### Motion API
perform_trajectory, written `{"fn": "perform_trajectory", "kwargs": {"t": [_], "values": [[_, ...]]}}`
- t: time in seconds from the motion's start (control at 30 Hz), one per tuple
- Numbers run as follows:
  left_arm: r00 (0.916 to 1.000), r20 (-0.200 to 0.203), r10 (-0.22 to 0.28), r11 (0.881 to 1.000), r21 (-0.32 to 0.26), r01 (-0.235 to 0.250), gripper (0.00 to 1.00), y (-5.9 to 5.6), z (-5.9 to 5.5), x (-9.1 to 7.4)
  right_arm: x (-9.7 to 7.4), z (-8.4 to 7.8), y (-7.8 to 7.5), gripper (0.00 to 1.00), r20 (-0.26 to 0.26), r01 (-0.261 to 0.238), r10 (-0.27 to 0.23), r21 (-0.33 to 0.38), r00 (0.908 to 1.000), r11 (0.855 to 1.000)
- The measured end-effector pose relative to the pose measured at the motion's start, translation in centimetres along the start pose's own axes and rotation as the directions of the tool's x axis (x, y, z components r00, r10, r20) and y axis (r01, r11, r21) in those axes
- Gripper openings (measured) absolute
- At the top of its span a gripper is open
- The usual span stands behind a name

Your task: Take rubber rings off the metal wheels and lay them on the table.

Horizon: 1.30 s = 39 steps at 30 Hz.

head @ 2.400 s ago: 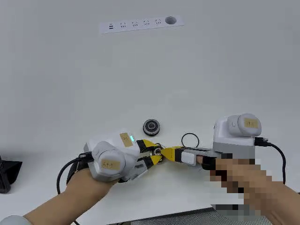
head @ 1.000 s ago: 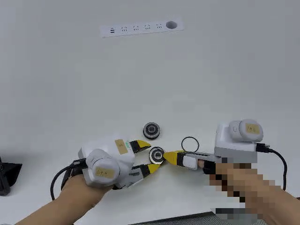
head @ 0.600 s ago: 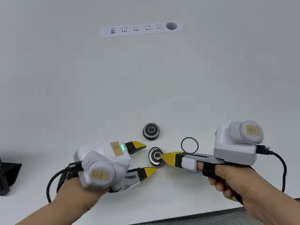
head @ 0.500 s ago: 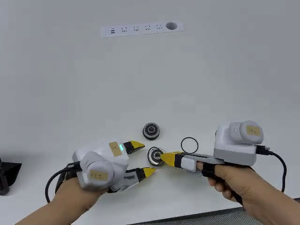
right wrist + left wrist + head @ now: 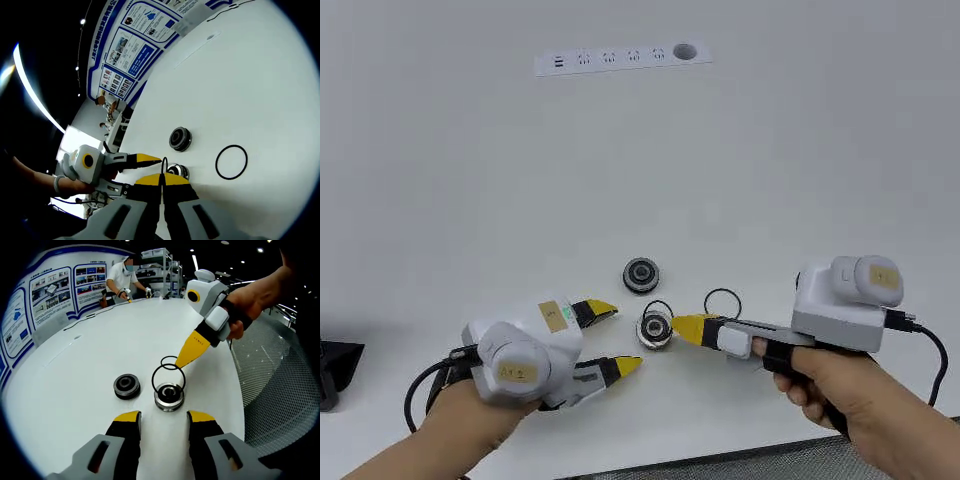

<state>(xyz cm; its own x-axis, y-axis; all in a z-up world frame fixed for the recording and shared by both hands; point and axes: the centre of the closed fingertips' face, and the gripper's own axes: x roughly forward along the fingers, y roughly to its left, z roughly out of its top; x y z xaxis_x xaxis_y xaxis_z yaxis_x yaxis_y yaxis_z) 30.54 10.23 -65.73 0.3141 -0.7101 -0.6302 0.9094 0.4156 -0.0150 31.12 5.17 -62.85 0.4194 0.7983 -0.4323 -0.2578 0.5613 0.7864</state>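
A bare metal wheel (image 5: pixel 655 329) (image 5: pixel 169 395) (image 5: pixel 176 171) lies on the white table between the two grippers. My right gripper (image 5: pixel 682 325) (image 5: pixel 161 176) is shut on a thin black rubber ring (image 5: pixel 658 305) (image 5: pixel 168 377) that stands lifted over that wheel, its lower edge still at the wheel's top. My left gripper (image 5: pixel 623 337) (image 5: pixel 164 419) is open just short of the wheel, touching nothing. A second wheel (image 5: pixel 641 273) (image 5: pixel 127 386) (image 5: pixel 180 138) with its dark ring on lies behind. One loose ring (image 5: pixel 722 300) (image 5: pixel 170 361) (image 5: pixel 231 161) lies flat to the right.
A white power strip (image 5: pixel 620 55) lies at the far side of the table. A black object (image 5: pixel 335 372) sits at the left edge. The table's front edge and a metal mesh (image 5: pixel 770 465) run close below the hands.
My left gripper let go of the wheel, opened and drew back to the left. The wheel now rests on the table. My right gripper pulled right with the ring pinched.
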Motion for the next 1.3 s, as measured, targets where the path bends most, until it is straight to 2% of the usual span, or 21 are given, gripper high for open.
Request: {"fn": "perform_trajectory", "kwargs": {"t": [0.2,0.33,0.53,0.7,0.93,1.3], "values": [[0.9999,0.009,0.006,1.000,-0.009,-0.006,0.39,0.1,0.1,-0.1,-1.1,1.0,-1.3,0.02,0.049,0.031,-0.032,0.029,0.9983,0.999],[0.9997,0.024,0.012,1.000,-0.018,-0.011,0.40,0.3,0.3,-0.2,-1.9,1.8,-2.7,0.02,0.083,0.064,-0.069,0.054,0.9942,0.996],[0.9993,0.033,0.019,0.999,-0.031,-0.018,0.43,0.5,0.2,-0.5,-2.9,2.2,-4.6,0.02,0.106,0.116,-0.124,0.078,0.9866,0.990],[0.9992,0.033,0.025,0.999,-0.040,-0.023,0.45,0.7,0.0,-0.6,-3.3,2.2,-5.6,0.02,0.110,0.145,-0.155,0.098,0.9818,0.985],[0.9987,0.040,0.033,0.998,-0.048,-0.031,0.47,1.0,0.1,-0.7,-3.5,2.0,-6.8,0.02,0.100,0.187,-0.195,0.091,0.9756,0.978],[0.9977,0.052,0.043,0.997,-0.066,-0.039,0.49,1.3,0.1,-0.8,-3.7,1.6,-7.6,0.06,0.069,0.254,-0.254,-0.001,0.9649,0.967]]}}
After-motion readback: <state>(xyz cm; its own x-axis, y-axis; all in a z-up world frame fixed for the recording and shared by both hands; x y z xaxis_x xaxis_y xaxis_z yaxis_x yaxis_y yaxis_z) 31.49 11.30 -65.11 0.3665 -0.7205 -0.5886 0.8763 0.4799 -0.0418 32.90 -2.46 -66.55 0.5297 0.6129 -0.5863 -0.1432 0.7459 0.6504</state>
